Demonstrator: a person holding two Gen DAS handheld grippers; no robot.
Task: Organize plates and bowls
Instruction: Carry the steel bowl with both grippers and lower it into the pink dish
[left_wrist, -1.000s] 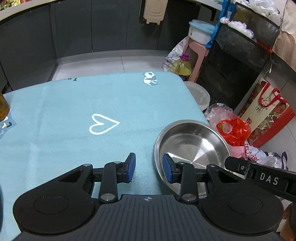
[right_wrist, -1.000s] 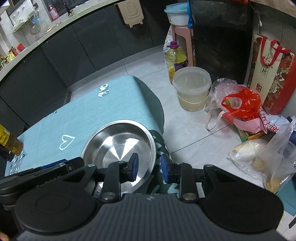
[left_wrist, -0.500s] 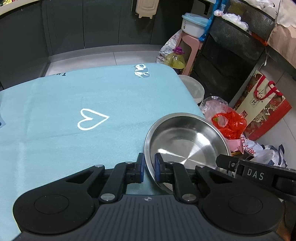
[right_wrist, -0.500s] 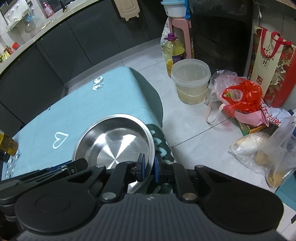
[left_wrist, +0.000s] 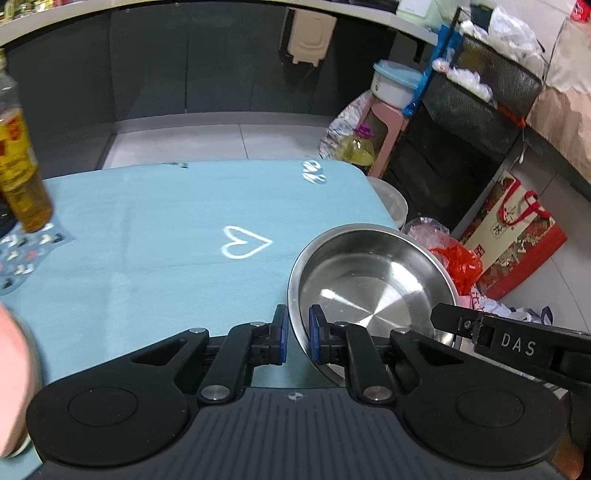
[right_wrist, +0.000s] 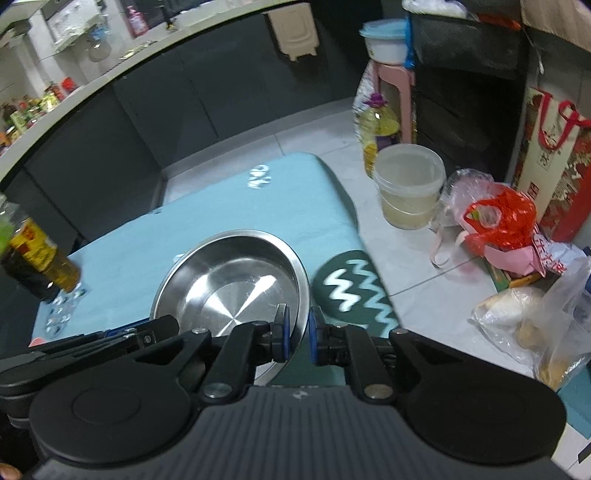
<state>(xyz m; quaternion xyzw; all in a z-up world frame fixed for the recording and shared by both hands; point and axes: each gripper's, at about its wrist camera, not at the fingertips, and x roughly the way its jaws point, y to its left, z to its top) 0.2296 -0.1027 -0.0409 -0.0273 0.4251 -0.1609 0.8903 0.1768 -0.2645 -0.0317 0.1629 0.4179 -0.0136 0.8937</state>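
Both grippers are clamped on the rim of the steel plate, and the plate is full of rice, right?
Not quite. Both views show the left gripper and right gripper shut on the steel plate's rim, but the plate is empty, its bare metal bottom showing.

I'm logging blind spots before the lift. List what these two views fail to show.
- Steel bowl: near rim hidden behind the left tool in the left view and the right tool in the right view.
- Bowl's underside: unseen in both, so table contact is unclear.
- Oil bottle: cut by the left view's edge, label blurred.
- Other plates or bowls: none in frame.
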